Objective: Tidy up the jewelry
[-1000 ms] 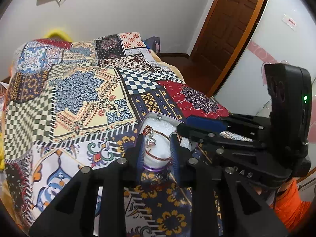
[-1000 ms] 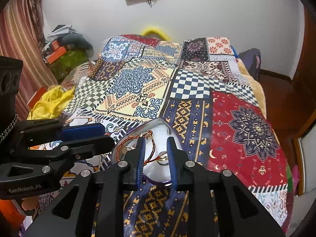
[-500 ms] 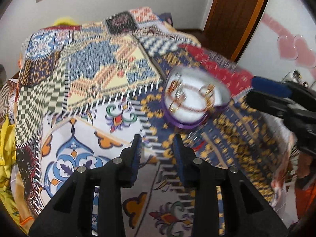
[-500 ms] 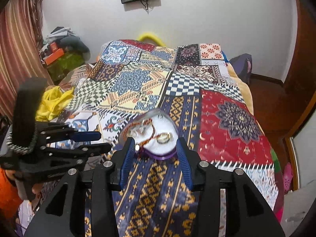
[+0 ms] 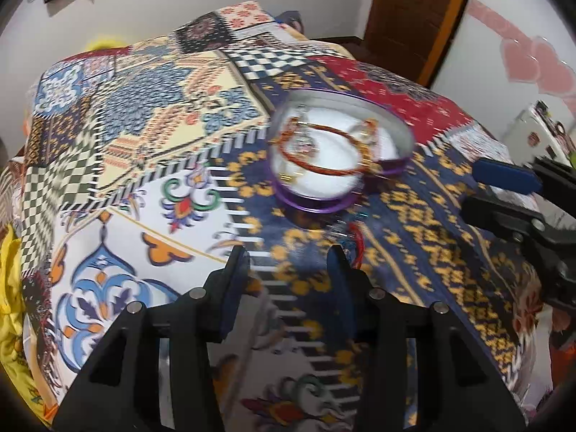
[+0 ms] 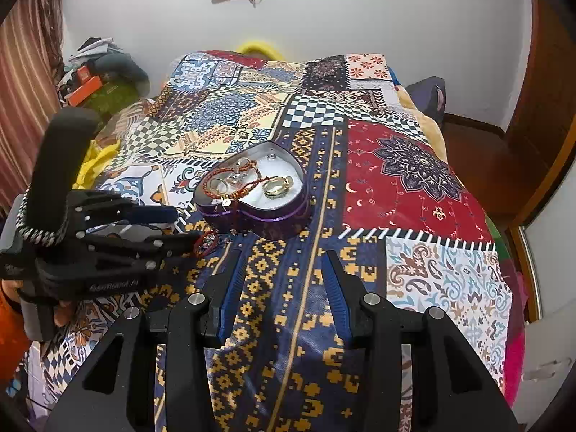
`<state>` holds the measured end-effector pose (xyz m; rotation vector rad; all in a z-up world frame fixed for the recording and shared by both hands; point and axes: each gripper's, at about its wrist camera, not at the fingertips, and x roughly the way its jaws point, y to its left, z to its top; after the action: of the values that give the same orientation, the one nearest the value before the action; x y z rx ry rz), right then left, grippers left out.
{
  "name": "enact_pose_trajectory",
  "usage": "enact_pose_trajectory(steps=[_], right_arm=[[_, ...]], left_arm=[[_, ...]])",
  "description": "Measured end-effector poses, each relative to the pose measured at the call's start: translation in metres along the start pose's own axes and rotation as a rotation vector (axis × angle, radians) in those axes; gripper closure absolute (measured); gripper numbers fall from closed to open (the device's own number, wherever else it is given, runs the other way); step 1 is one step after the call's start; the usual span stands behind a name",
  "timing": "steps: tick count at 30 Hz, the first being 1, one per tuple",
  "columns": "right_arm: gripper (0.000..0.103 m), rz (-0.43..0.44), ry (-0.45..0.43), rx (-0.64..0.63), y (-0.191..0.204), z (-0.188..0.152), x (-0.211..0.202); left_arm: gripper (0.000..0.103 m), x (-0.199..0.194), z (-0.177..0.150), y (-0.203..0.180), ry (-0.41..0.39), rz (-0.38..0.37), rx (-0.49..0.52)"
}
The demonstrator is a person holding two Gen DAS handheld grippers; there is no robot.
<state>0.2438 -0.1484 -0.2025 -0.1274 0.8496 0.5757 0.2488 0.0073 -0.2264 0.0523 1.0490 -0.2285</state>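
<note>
Two handheld grippers hover over a patchwork bedspread (image 6: pixel 414 180), both with tongs apart and nothing between them; the left gripper (image 5: pixel 288 262) has just been opening its jaws, while the right gripper (image 6: pixel 280 266) widened a moment sooner. Near the bedspread's front edge sits a purple heart-shaped tin (image 6: pixel 252 194), its white lining holding red cord bracelets (image 6: pixel 230 180) and a gold ring (image 6: pixel 275 185). One more red bracelet (image 6: pixel 207 243) lies loose on the cloth just in front of the tin, at the left gripper's tips. Gathering that stray piece appears to be the step in hand; the next move likely calls for closing on its thin cord and lifting it into the tin.
</note>
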Motion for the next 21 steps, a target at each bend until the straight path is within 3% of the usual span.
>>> enact_pose_trajectory(steps=[8, 21], right_arm=[[0.063, 0.012, 0.012, 0.016, 0.002, -0.002, 0.001], [0.063, 0.044, 0.087, -0.099, 0.05, 0.005, 0.039]], left_arm=[[0.058, -0.01, -0.008, -0.02, -0.006, -0.025, 0.041], [0.058, -0.046, -0.023, 0.034, -0.082, 0.034, -0.092]])
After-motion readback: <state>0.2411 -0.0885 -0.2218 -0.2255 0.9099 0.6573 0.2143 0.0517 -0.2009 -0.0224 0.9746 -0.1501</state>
